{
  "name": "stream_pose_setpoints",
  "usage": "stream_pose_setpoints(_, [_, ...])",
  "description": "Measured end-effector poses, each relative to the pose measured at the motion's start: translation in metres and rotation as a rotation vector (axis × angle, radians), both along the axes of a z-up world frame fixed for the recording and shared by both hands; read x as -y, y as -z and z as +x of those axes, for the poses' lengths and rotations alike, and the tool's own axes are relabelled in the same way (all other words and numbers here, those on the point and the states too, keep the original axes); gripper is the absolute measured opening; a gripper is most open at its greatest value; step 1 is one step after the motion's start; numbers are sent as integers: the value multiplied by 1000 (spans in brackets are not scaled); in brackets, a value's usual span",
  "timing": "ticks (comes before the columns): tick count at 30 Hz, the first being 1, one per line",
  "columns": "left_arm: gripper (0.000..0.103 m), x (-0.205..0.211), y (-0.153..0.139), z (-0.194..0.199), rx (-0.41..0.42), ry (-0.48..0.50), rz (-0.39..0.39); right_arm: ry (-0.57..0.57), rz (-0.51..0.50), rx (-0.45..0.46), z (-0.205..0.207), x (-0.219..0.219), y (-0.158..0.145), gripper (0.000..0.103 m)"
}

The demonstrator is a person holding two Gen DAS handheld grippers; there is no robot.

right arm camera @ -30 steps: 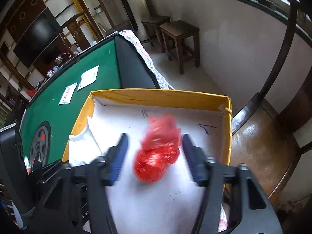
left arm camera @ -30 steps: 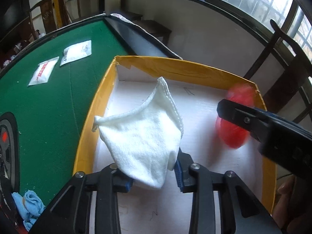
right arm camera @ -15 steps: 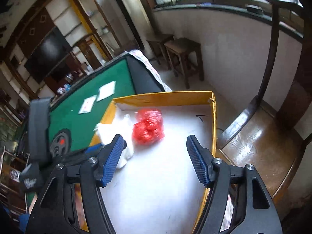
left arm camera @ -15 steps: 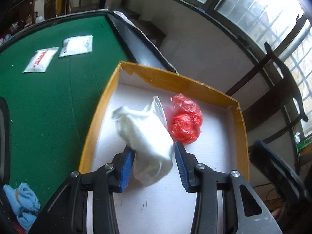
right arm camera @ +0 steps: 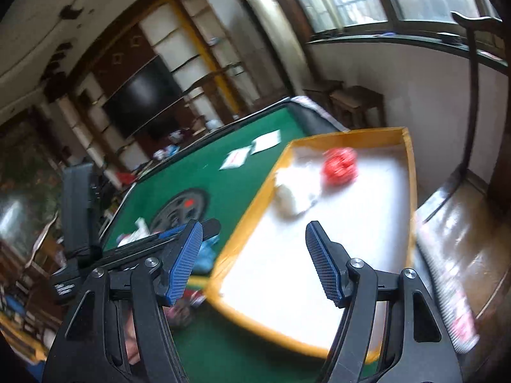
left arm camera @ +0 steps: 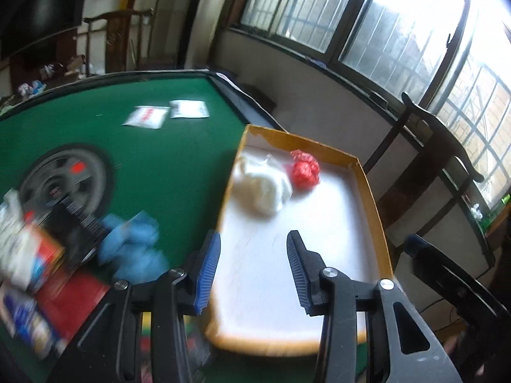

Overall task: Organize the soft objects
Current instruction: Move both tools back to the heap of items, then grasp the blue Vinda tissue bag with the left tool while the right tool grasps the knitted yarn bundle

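Note:
A white cloth (left arm camera: 262, 188) and a red crumpled bag (left arm camera: 305, 168) lie side by side at the far end of a yellow-rimmed white box (left arm camera: 372, 198). Both also show in the right wrist view: the cloth (right arm camera: 295, 191), the red bag (right arm camera: 340, 166), the box (right arm camera: 412, 185). My left gripper (left arm camera: 254, 268) is open and empty above the box's near end. My right gripper (right arm camera: 255, 258) is open and empty over the box's near left rim. A blue cloth (left arm camera: 132, 242) lies on the green table (left arm camera: 166, 156) left of the box.
Two white packets (left arm camera: 147, 116) lie far back on the table. A wheel-shaped mark (left arm camera: 64, 182) is printed on the felt. Boxes and packages (left arm camera: 28, 255) crowd the near left. A dark wooden chair (left arm camera: 424, 146) stands right of the box.
The left gripper let go of the white cloth, which now lies in the box beside the red bag. Both grippers pulled back and up, away from the box's far end.

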State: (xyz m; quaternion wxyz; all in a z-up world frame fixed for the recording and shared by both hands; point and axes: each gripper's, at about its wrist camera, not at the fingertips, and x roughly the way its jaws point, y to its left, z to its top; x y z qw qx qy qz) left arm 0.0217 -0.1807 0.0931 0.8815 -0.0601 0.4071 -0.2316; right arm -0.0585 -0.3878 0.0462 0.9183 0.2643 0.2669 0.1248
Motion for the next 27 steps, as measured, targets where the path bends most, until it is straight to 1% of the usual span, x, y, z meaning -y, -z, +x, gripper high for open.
stream_pose_setpoints(4, [44,-45,1,-37,35,-30,15,-86,10,-11,-14,-45,14,68])
stream_pose_setpoints(6, [45,-69,0,-55,67,-60,43,-117,2,-23,-18,-65,21,68])
stream_pose_setpoints(7, [50,-83,2,-64,79,-73,53,-131,0,-31,-18,-75,25,68])
stream_pose_setpoints(8, [57,-93,3,-69,82,-84,54,-150,-1,-42,-18,-84,29,68])
stream_pose_setpoints(10, [65,-124,10,-79,77,-128,51,-192,-13,-70,-13,-102,37,68])
stream_pose_setpoints(12, [66,-146,16,-84,72,-165,49,-210,-23,-94,-7,-112,41,68])
stream_pose_setpoints(15, [66,-181,29,-73,35,-238,53,-218,-23,-117,2,-119,47,68])
stream_pose_setpoints(16, [66,-196,36,-61,5,-285,48,-213,-19,-120,4,-119,47,68])
stream_pose_setpoints(17, [66,-205,41,-53,-18,-313,34,-210,-14,-122,6,-119,48,68])
stream_pose_setpoints(20, [66,-227,51,-22,-85,-370,-51,-210,-5,-130,10,-118,49,68])
stream_pose_setpoints(23, [66,-225,57,7,-123,-366,-99,-210,-5,-140,14,-117,50,68])
stream_pose_setpoints(27, [66,-208,65,24,-137,-328,-77,-214,-4,-151,21,-117,51,68])
